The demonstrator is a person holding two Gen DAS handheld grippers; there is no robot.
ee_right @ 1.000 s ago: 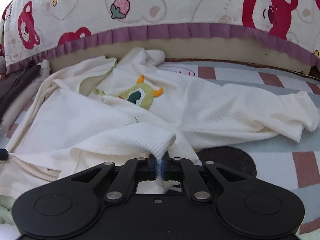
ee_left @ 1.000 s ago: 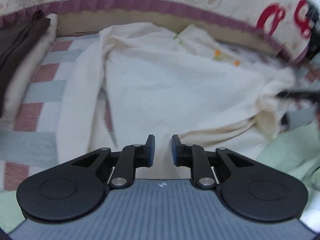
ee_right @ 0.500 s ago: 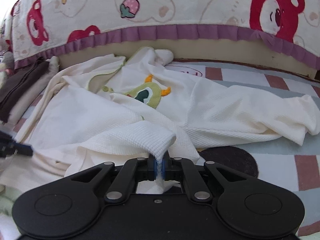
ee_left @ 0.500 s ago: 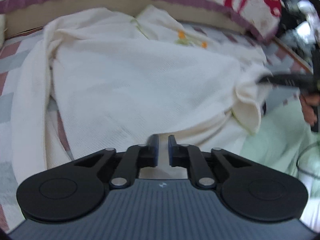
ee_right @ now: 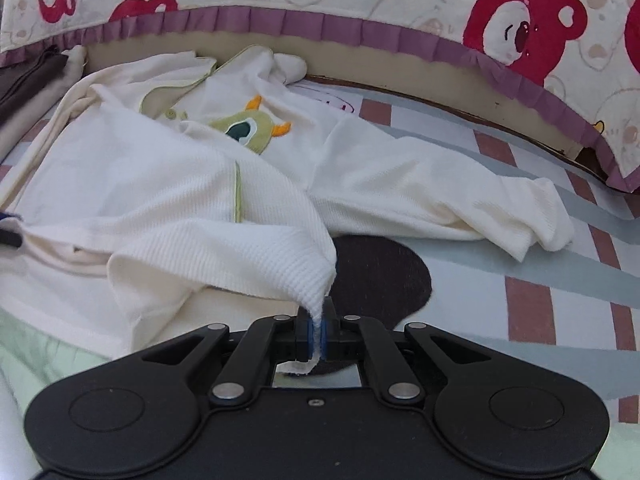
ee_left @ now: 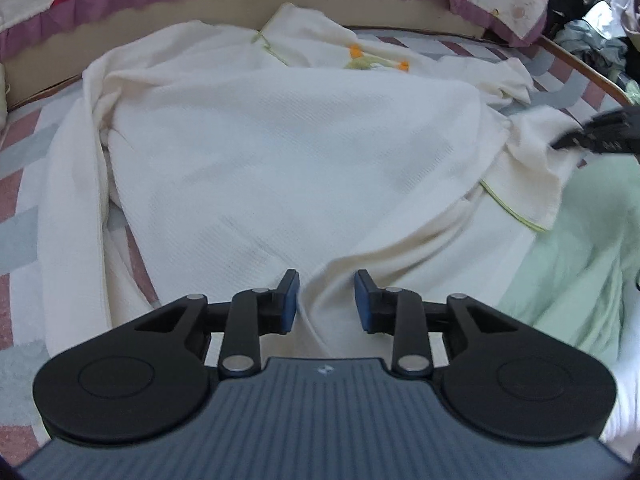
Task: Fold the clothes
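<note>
Here, the right gripper (ee_right: 316, 332) pinches a corner of the cream garment (ee_left: 280, 152); the left gripper (ee_left: 327, 300) hovers above its fold, jaws opening, gripping nothing.

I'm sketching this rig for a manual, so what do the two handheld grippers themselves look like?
Both look built alike. The left gripper has matte black linkage arms with silver pivot pins, two round black discs at its base, blue pads on its fingers, and a ribbed grey-blue body bearing a small pale logo. The right gripper matches it, but its body looks plain black with a small screw.
</note>
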